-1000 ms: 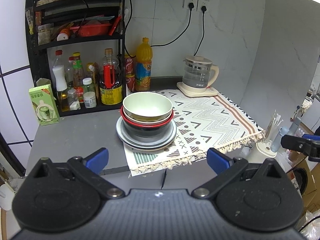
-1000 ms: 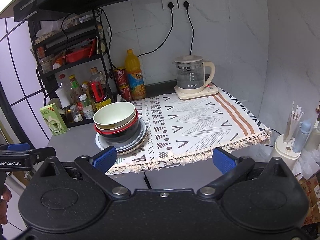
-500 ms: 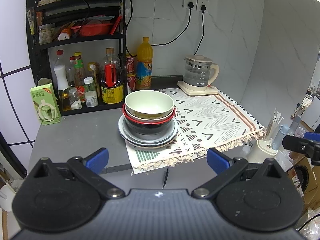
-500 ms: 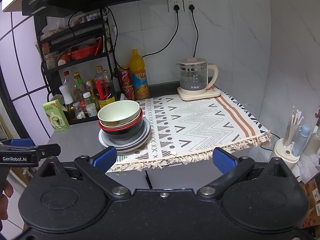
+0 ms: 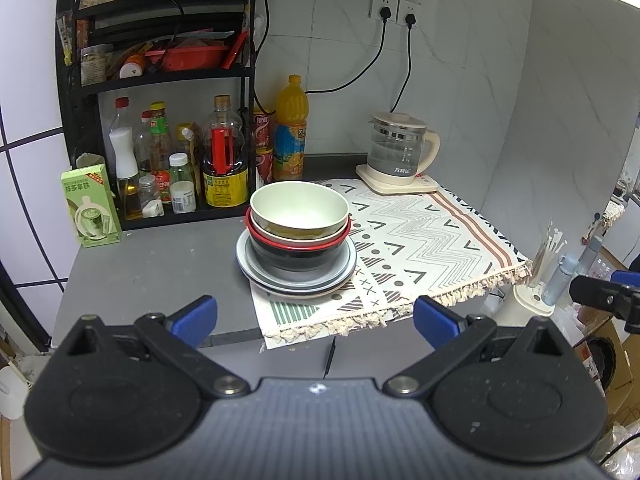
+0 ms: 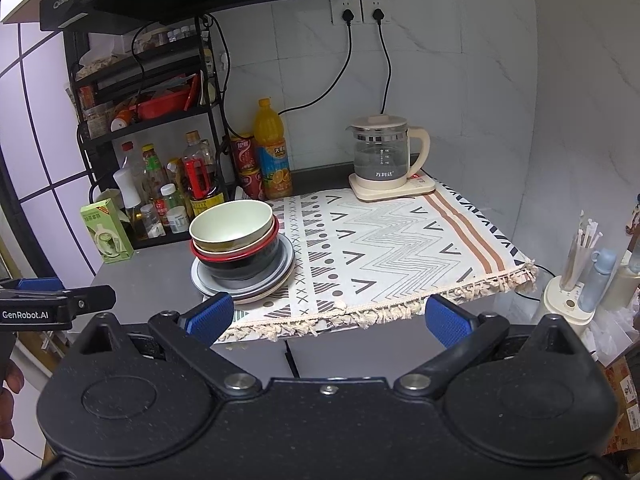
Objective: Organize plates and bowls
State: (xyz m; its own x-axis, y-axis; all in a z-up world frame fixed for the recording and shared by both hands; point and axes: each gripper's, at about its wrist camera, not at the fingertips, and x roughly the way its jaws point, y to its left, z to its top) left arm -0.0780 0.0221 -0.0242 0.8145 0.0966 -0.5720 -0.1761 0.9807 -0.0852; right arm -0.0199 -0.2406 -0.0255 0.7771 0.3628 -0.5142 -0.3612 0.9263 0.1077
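Note:
A stack stands on the counter at the left edge of the patterned cloth (image 5: 420, 232): a pale green bowl (image 5: 299, 210) on top, a red-rimmed bowl (image 5: 298, 240) and a black bowl (image 5: 298, 258) under it, all on grey plates (image 5: 296, 280). The stack also shows in the right wrist view (image 6: 240, 248). My left gripper (image 5: 314, 316) is open and empty, in front of the counter edge, short of the stack. My right gripper (image 6: 328, 318) is open and empty, also off the counter's front, to the right of the stack.
A black rack (image 5: 160, 80) with bottles (image 5: 224, 160) stands at the back left. A green carton (image 5: 90, 204), an orange juice bottle (image 5: 290, 132) and a glass kettle (image 5: 396, 152) stand on the counter. A holder with sticks (image 5: 536, 280) sits to the right, off the counter.
Both grippers have drifted slightly toward the counter and the stack looks a little closer. The jaws stay open. Nothing on the counter has moved.

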